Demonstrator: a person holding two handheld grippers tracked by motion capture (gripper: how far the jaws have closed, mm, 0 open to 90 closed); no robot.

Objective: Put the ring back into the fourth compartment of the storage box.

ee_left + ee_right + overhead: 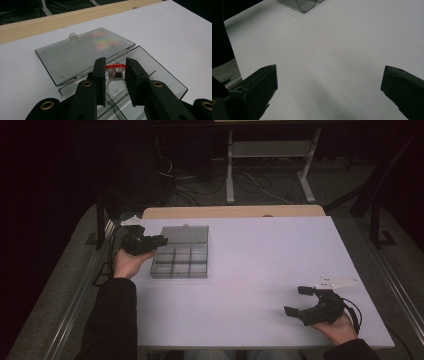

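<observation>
A clear smoky compartment box [181, 261] lies open at the table's left, its lid [82, 51] folded flat toward the far edge. My left gripper [159, 240] hovers over the box's near-left compartments. It is shut on a small clear plastic ring with a red studded top [115, 67], which sits squarely between the two jaws above the box [160, 75]. My right gripper [296, 301] rests low at the table's near right, wide open with nothing between its jaws [331, 72]. A corner of the box [305, 5] shows at the top of the right gripper view.
The white tabletop [260, 255] has a wooden strip [235, 211] along its far edge. Behind it stand white desk legs [230, 170] and floor cables. A metal rail [80, 290] runs beside the table's left edge.
</observation>
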